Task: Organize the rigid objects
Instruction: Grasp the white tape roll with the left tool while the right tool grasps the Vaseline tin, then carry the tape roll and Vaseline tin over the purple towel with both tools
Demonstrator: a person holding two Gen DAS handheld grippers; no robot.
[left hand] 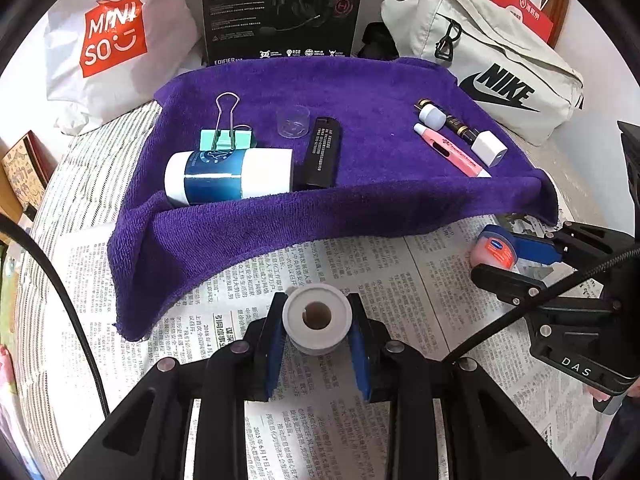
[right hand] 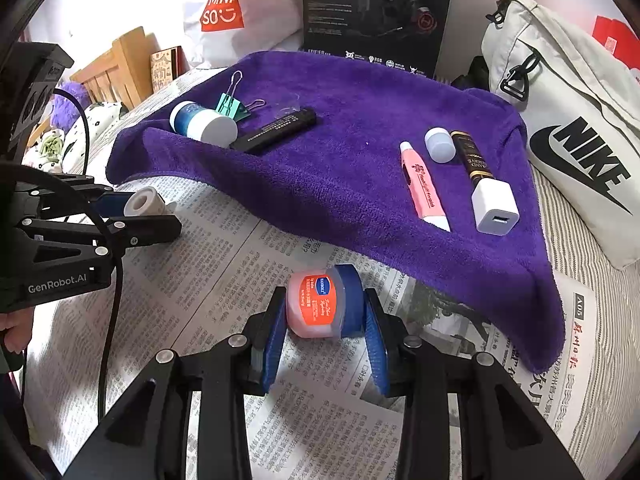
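Observation:
My left gripper (left hand: 317, 320) is shut on a white tape roll (left hand: 298, 316), its blue pads pressed against both sides just above the newspaper (left hand: 400, 280). My right gripper (right hand: 325, 300) is shut on a small pink jar with a blue lid (right hand: 316, 304), which lies on its side on the paper. The purple towel (left hand: 360, 92) beyond holds a white-and-blue bottle (left hand: 228, 176), a green binder clip (left hand: 226, 140), a clear cup (left hand: 293, 121) and a black stick (left hand: 322, 152) on its left. On its right are a pink tube (left hand: 452, 150), a white adapter (left hand: 489, 148), a dark tube (left hand: 460, 126) and a pale cap (left hand: 433, 116).
Behind the towel stand a white Miniso bag (left hand: 112, 36), a black headset box (left hand: 280, 8) and a pale Nike bag (left hand: 492, 60). Striped bedding (left hand: 80, 168) lies under the newspaper. A wooden frame (right hand: 120, 68) is at the far left.

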